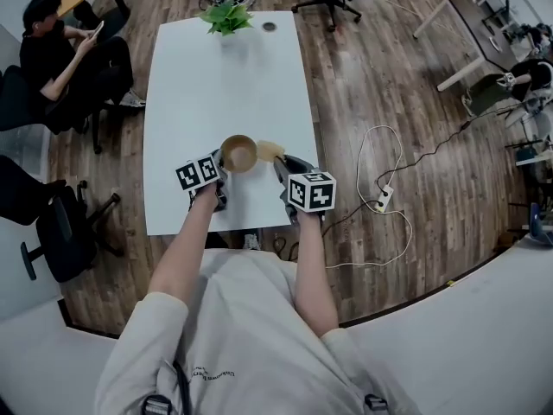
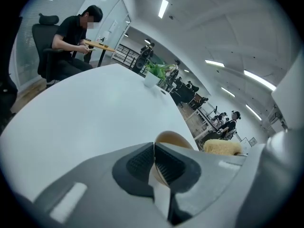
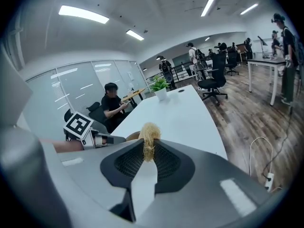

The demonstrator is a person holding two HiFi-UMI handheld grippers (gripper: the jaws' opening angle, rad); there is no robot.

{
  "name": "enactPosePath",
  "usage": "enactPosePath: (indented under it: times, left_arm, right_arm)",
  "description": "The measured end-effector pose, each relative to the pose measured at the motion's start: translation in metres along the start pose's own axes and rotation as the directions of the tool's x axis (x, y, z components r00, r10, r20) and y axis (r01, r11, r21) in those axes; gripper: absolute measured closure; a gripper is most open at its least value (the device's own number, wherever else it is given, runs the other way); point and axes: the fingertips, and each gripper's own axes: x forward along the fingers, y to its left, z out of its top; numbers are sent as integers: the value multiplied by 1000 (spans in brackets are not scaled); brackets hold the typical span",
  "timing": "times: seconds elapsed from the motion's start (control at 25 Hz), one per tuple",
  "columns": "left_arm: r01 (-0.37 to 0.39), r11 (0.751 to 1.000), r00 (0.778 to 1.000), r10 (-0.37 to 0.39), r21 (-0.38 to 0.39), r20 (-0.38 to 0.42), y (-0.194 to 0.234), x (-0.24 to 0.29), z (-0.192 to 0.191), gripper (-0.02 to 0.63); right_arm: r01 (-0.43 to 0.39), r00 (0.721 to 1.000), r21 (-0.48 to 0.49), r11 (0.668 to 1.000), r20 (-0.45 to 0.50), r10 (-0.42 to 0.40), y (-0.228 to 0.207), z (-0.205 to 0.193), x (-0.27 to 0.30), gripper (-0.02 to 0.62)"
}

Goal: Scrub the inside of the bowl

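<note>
A tan wooden bowl [image 1: 238, 153] stands near the front of the white table [image 1: 225, 85]. My left gripper [image 1: 218, 166] is shut on the bowl's near-left rim [image 2: 167, 139]; the rim sits pinched between the dark pads. My right gripper [image 1: 280, 163] is shut on a pale yellow fibrous scrubber [image 1: 269, 150], held just right of the bowl at rim height. In the right gripper view the scrubber [image 3: 149, 139] sticks up between the pads, with the bowl [image 3: 133, 136] mostly hidden behind the jaws. The scrubber [image 2: 222, 147] also shows beyond the bowl in the left gripper view.
A potted green plant [image 1: 227, 17] and a small dark disc [image 1: 270, 27] stand at the table's far end. A seated person [image 1: 60, 54] is at the left. Office chairs [image 1: 65, 232] flank the table; a cable and power strip [image 1: 384, 199] lie on the floor to the right.
</note>
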Motion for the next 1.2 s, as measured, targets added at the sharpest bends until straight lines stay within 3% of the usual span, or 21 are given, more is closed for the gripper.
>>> enactPosePath:
  times: [0.36, 0.68, 1.04, 1.2]
  left_arm:
    - [53, 997, 997, -49, 49, -65, -11, 20, -17, 592]
    - [96, 991, 993, -89, 89, -79, 3, 19, -2, 572]
    - [175, 962, 985, -171, 207, -39, 4, -24, 21, 571]
    - [261, 949, 964, -246, 178, -106, 6, -57, 2, 603]
  right_arm:
    - [70, 998, 42, 997, -10, -70, -4, -28, -19, 512]
    - [177, 982, 162, 971, 32, -184, -11, -47, -20, 512]
    - [338, 930, 175, 925, 88, -357, 17, -51, -28, 511]
    - [367, 912, 238, 899, 100, -399, 40, -65, -25, 509]
